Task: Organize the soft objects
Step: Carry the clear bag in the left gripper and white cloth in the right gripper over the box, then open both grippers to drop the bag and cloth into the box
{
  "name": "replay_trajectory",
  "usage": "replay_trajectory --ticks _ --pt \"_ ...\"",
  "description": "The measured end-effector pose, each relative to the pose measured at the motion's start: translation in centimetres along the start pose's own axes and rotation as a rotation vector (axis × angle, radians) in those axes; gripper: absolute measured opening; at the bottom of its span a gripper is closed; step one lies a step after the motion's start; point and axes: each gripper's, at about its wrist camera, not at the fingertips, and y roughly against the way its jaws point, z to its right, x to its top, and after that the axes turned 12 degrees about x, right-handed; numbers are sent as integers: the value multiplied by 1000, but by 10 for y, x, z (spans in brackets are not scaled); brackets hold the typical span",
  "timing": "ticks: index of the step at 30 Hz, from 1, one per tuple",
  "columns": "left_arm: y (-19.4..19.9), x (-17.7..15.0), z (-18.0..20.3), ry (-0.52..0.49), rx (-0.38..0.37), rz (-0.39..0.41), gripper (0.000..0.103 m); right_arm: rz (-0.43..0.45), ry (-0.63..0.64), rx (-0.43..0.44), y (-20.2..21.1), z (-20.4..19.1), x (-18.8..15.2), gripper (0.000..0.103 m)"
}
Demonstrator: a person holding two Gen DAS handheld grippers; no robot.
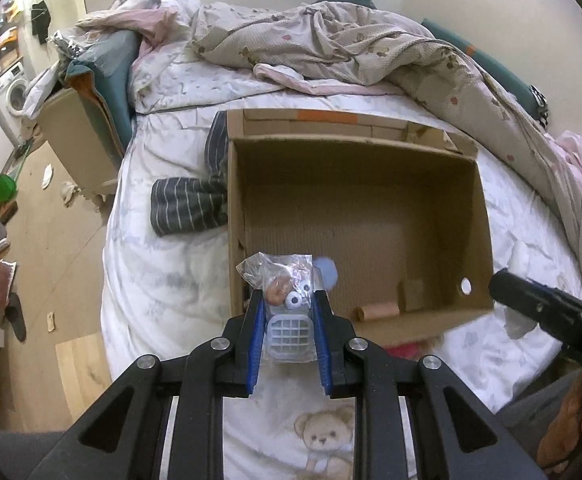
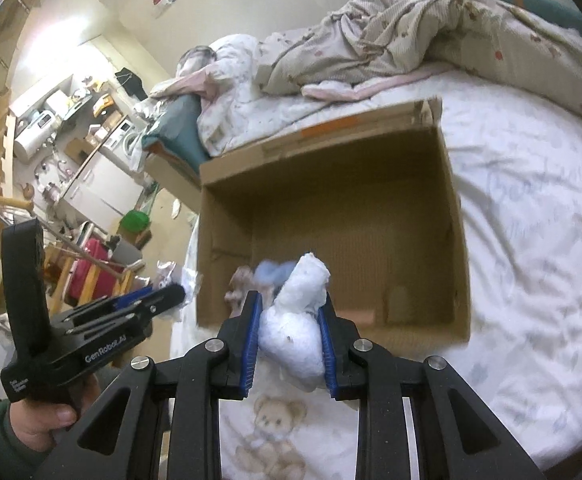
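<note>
An open cardboard box stands on the bed; it also shows in the right wrist view. My left gripper is shut on a bagged soft toy with googly eyes, a blue ear and a white grid mouth, held at the box's near left corner. My right gripper is shut on a white plush toy with blue and brown parts, held over the box's near edge. The left gripper's body shows in the right wrist view, and the right gripper's body in the left wrist view.
A small cardboard tube lies inside the box by the near wall. A striped dark garment lies left of the box. A crumpled quilt covers the bed's far side. The floor with clutter is to the left.
</note>
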Motion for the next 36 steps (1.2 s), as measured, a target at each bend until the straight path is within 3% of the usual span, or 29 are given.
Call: replay_trajectory --ticks 7,16,22,36 --pt "-28 14 12 -9 3 -3 21 -9 -12 -41 -26 23 27 28" --pt "-74 -1 31 -53 10 -54 21 -87 -122 -60 -65 66 11 29" --pt "-72 -2 39 -70 -19 -36 21 -134 -142 -48 -85 69 8 29" --pt "-68 -1 41 -73 -11 -13 21 -180 -194 -43 -106 78 1 29"
